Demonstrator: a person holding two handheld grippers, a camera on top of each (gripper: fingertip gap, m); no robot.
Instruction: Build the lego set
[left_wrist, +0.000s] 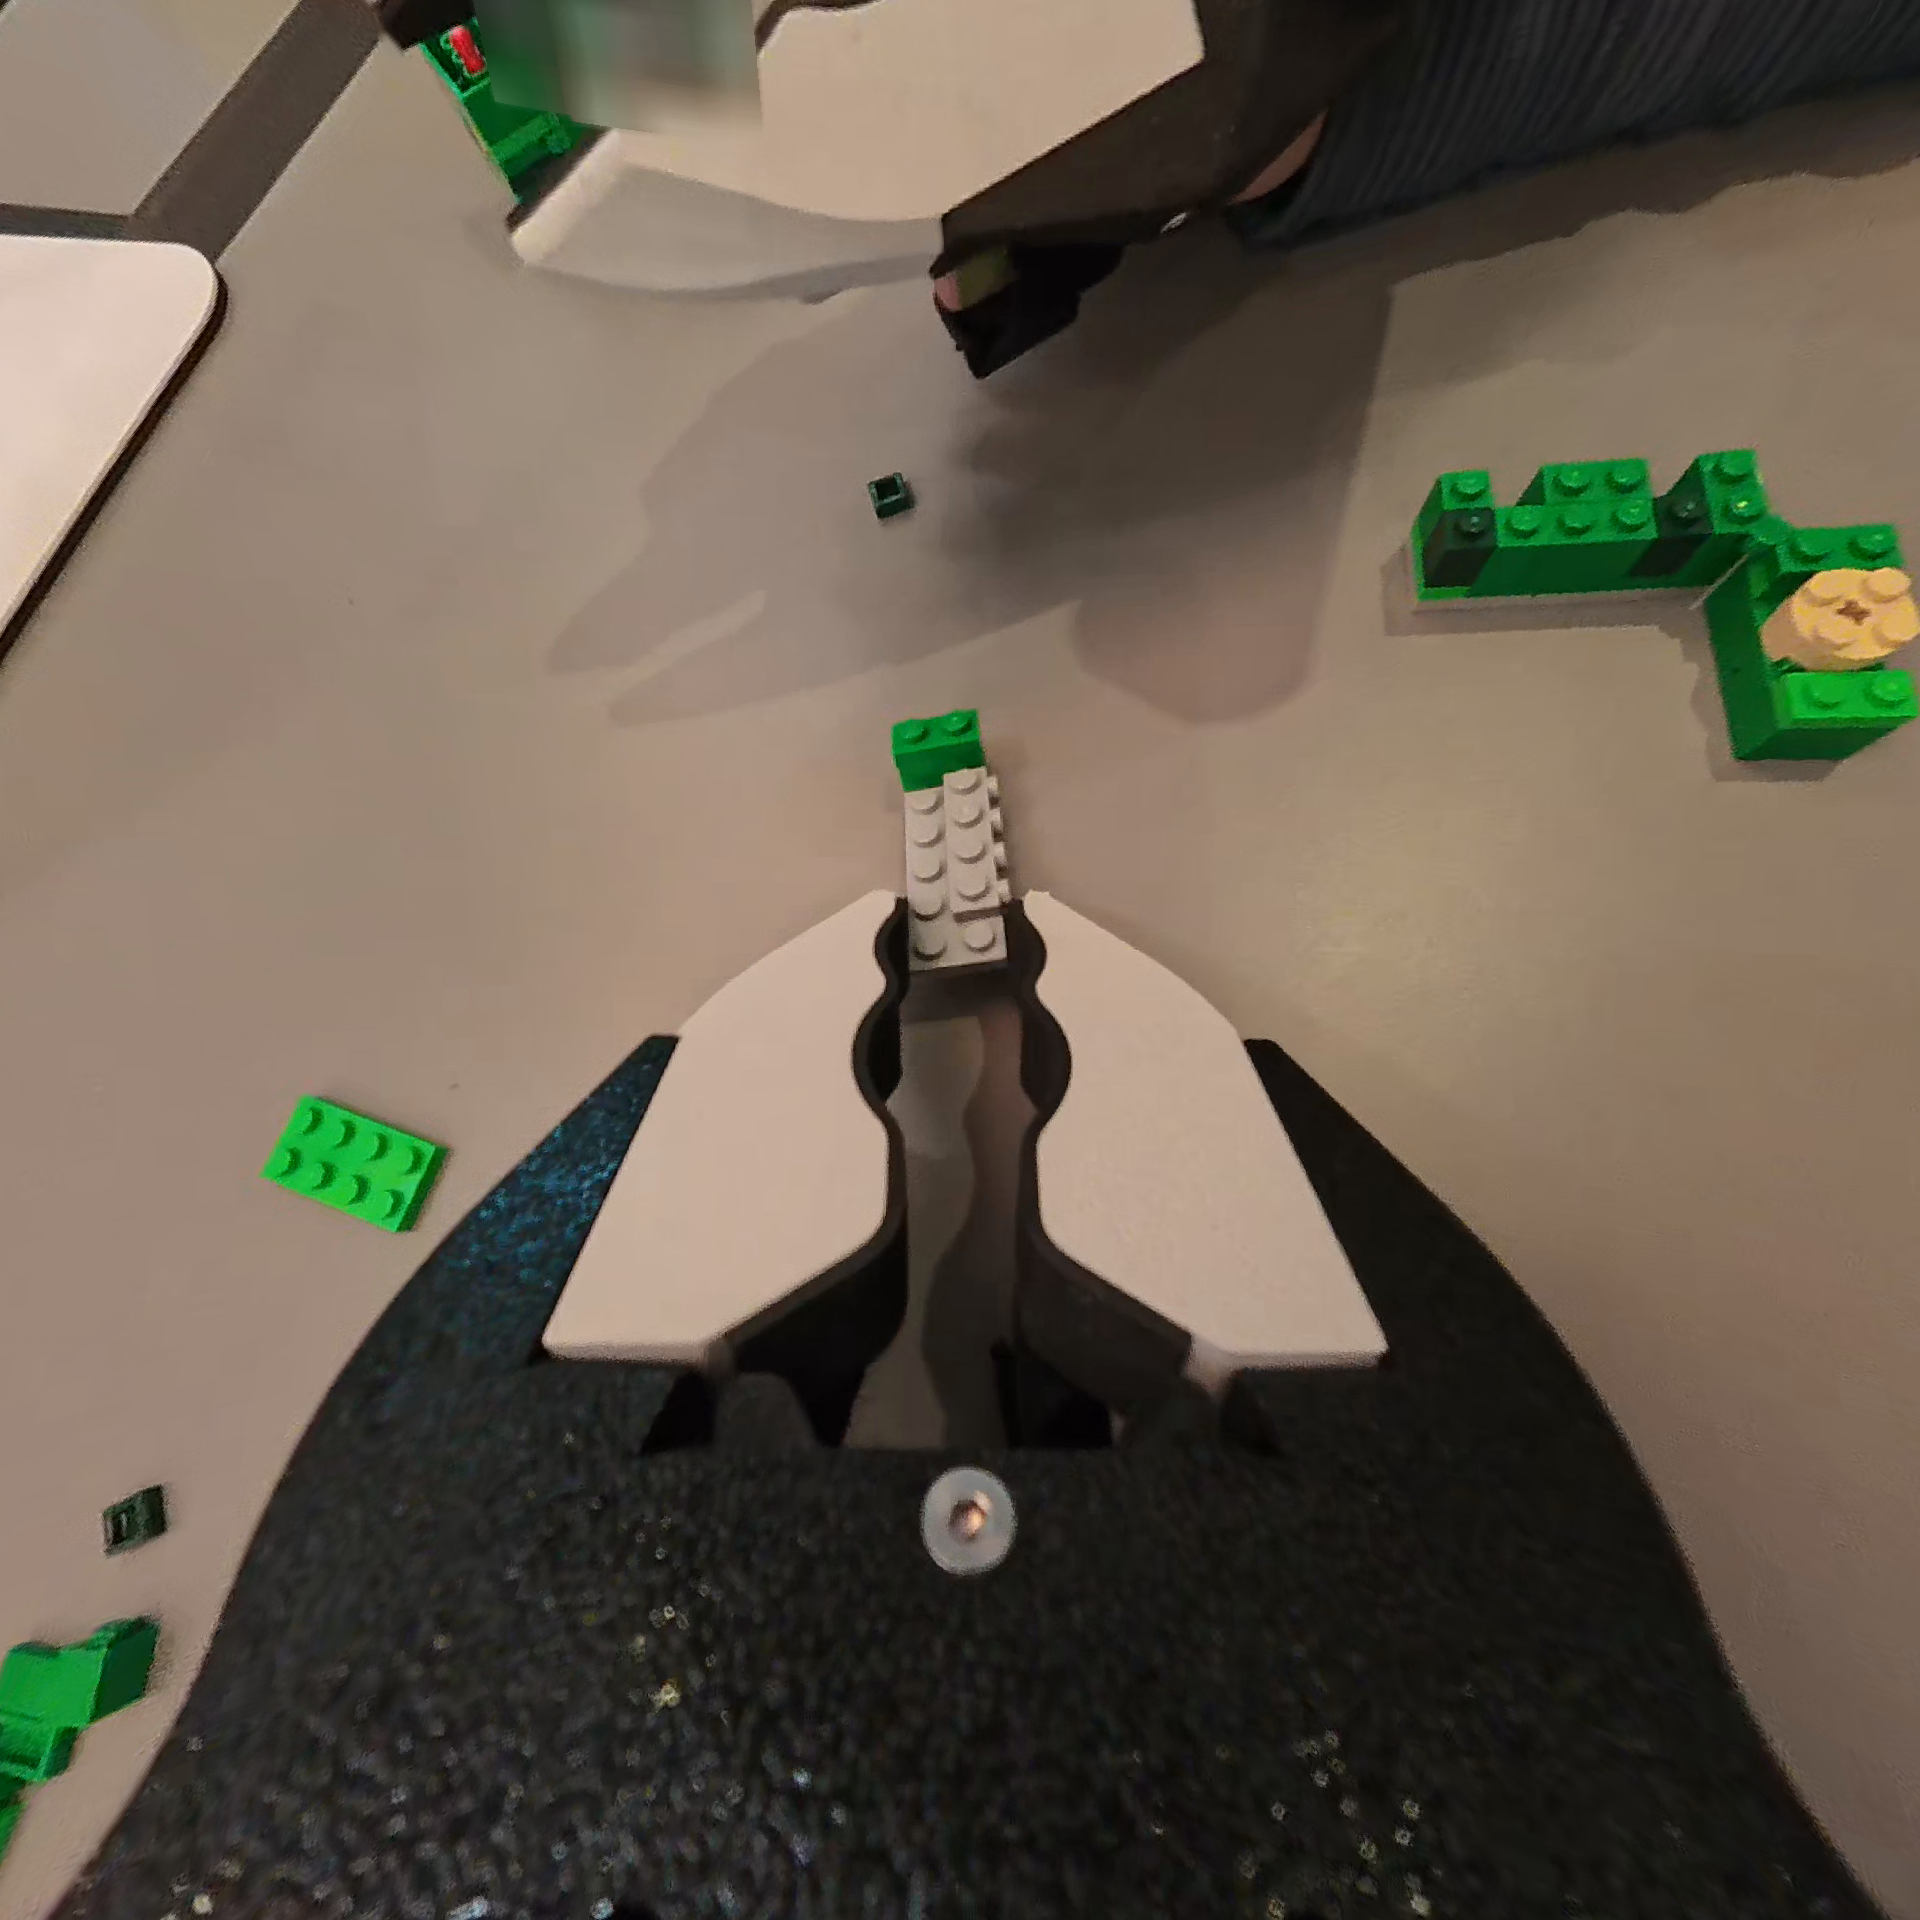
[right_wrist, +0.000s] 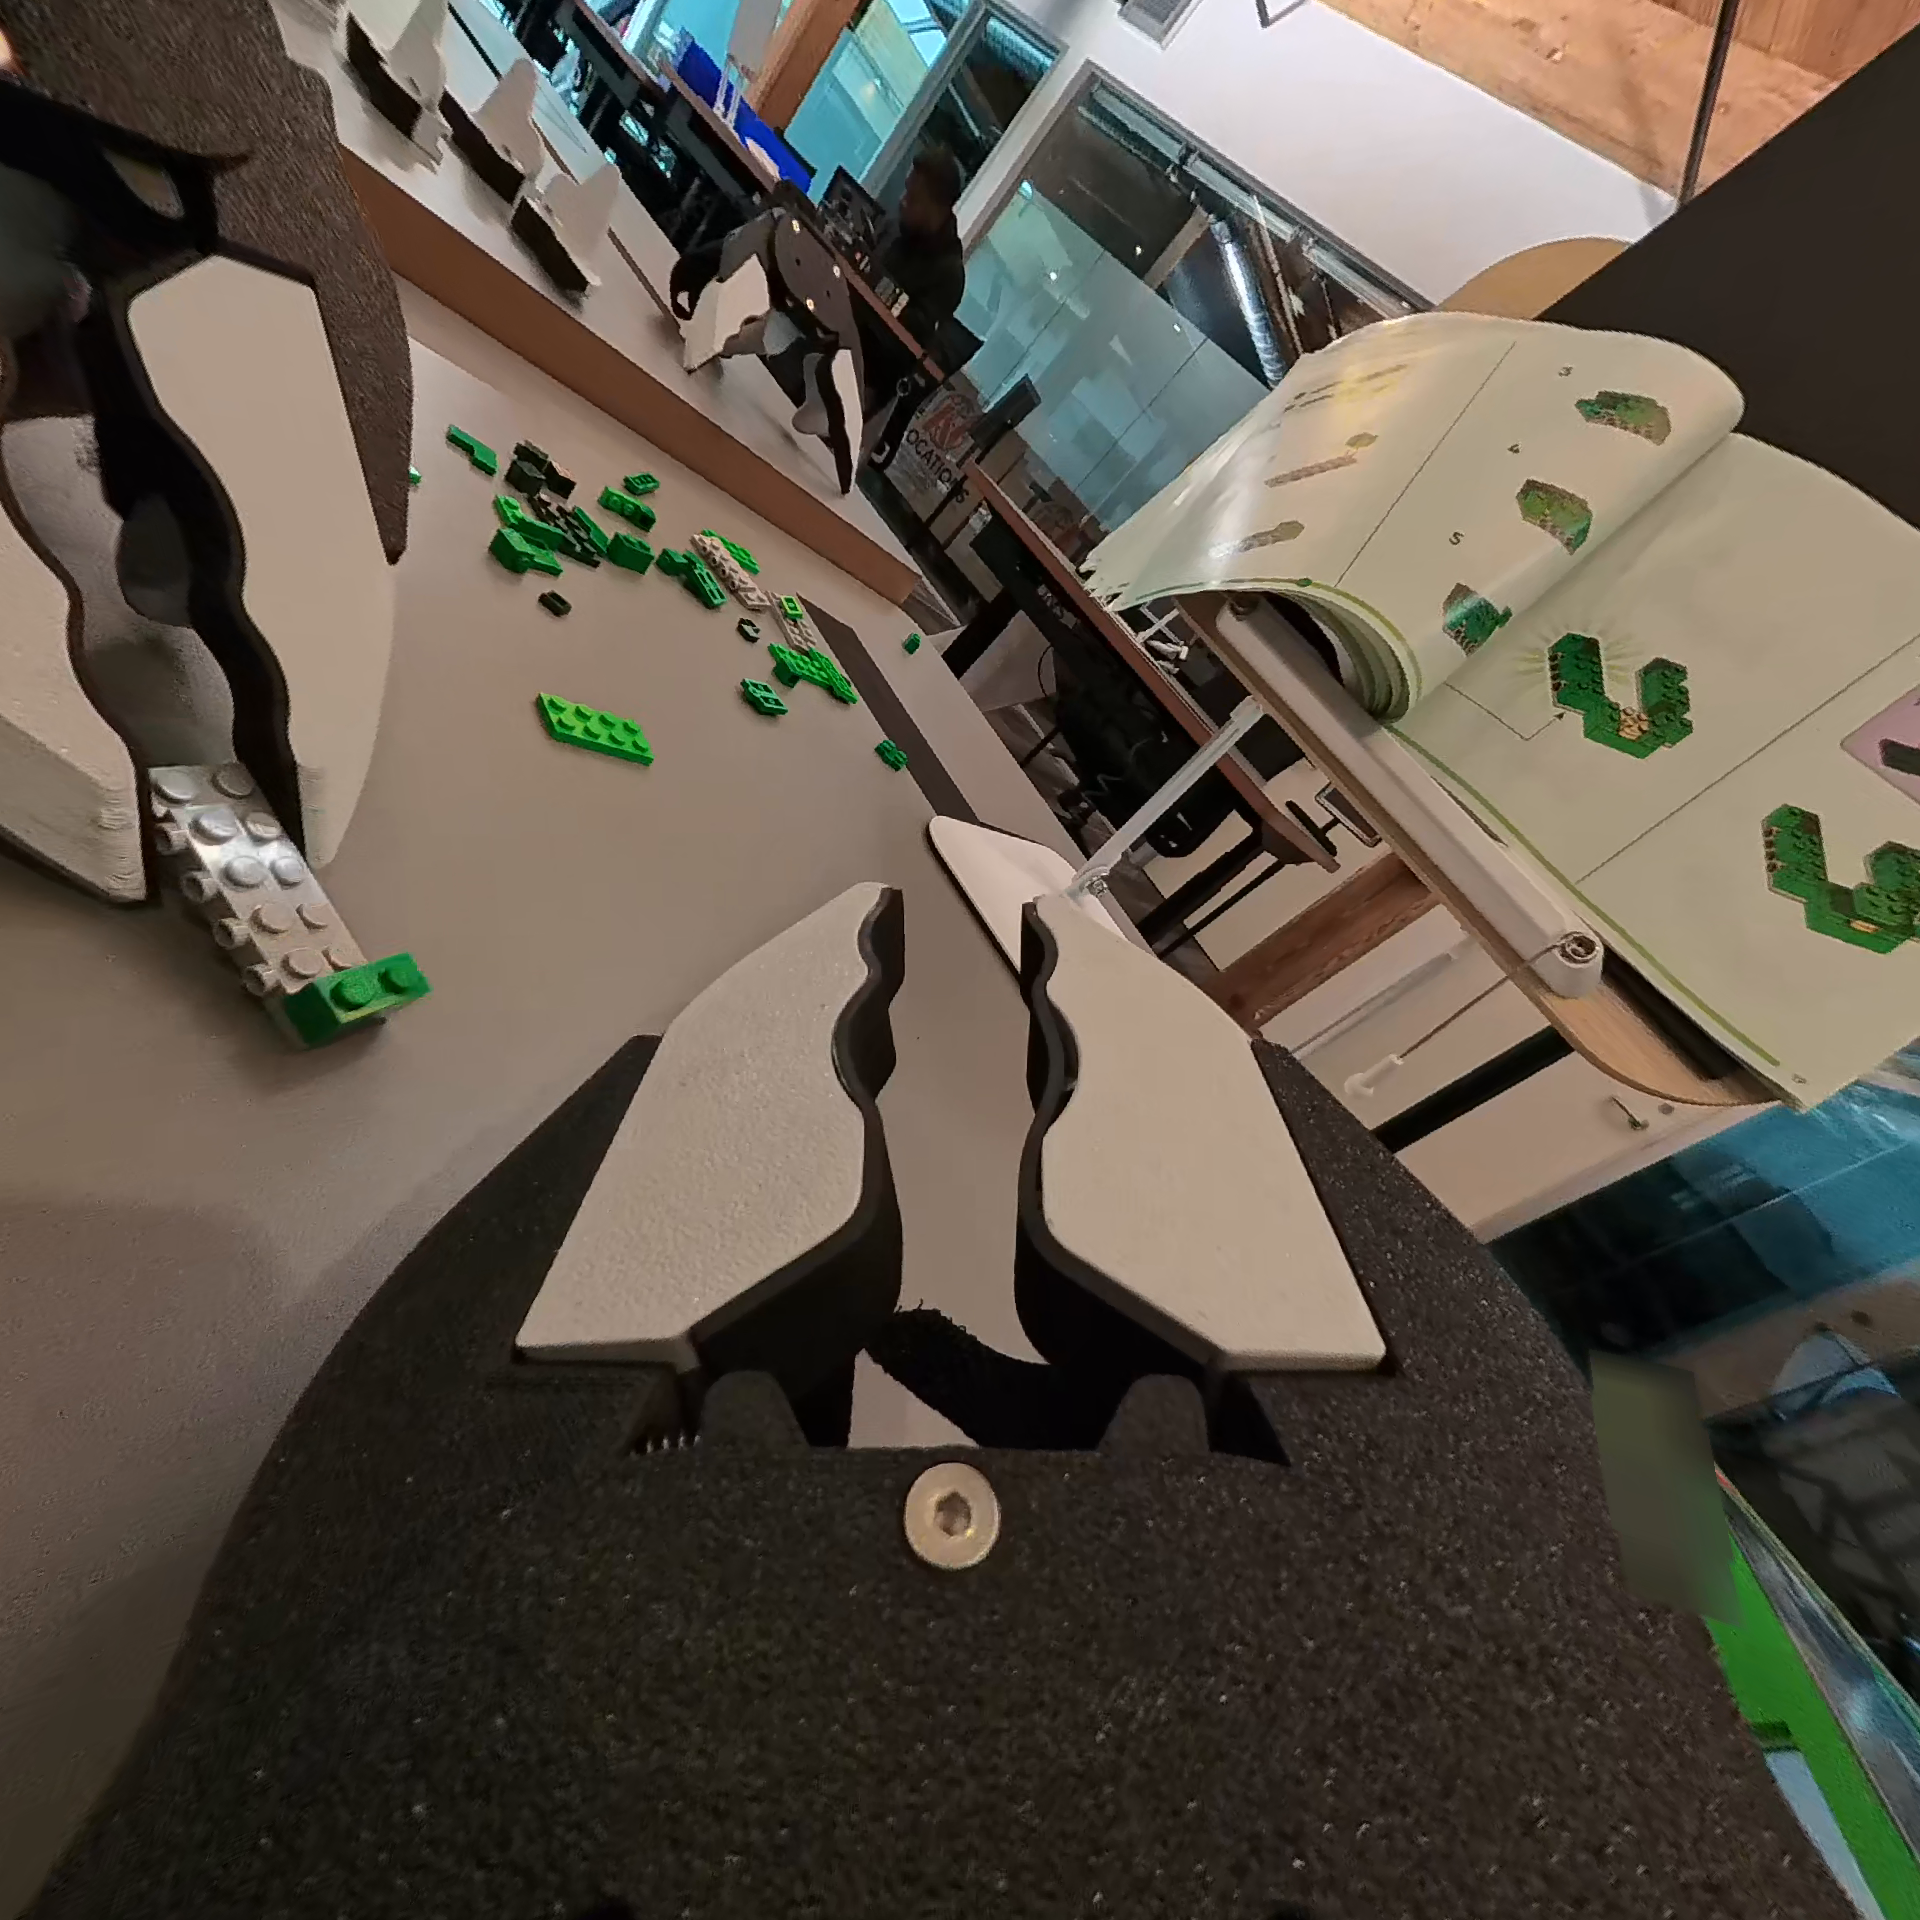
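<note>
My left gripper (left_wrist: 961, 914) is shut on a grey studded plate assembly (left_wrist: 958, 862) with a small green brick (left_wrist: 938, 746) at its far end, which rests on the table. The same assembly (right_wrist: 255, 894) and green brick (right_wrist: 353, 995) show in the right wrist view, held by the left gripper's fingers (right_wrist: 239, 499). A green L-shaped build (left_wrist: 1662, 582) with a tan round piece (left_wrist: 1844, 615) lies to the right. My right gripper (right_wrist: 961, 914) is open and empty, tilted above the table. It also shows at the top of the left wrist view (left_wrist: 831, 197).
A green 2x4 plate (left_wrist: 353, 1162) lies left of my left gripper, with small dark pieces (left_wrist: 889, 497) around. A pile of loose green and grey bricks (right_wrist: 644, 561) lies farther back. An open instruction booklet (right_wrist: 1558, 665) stands on a holder at the right.
</note>
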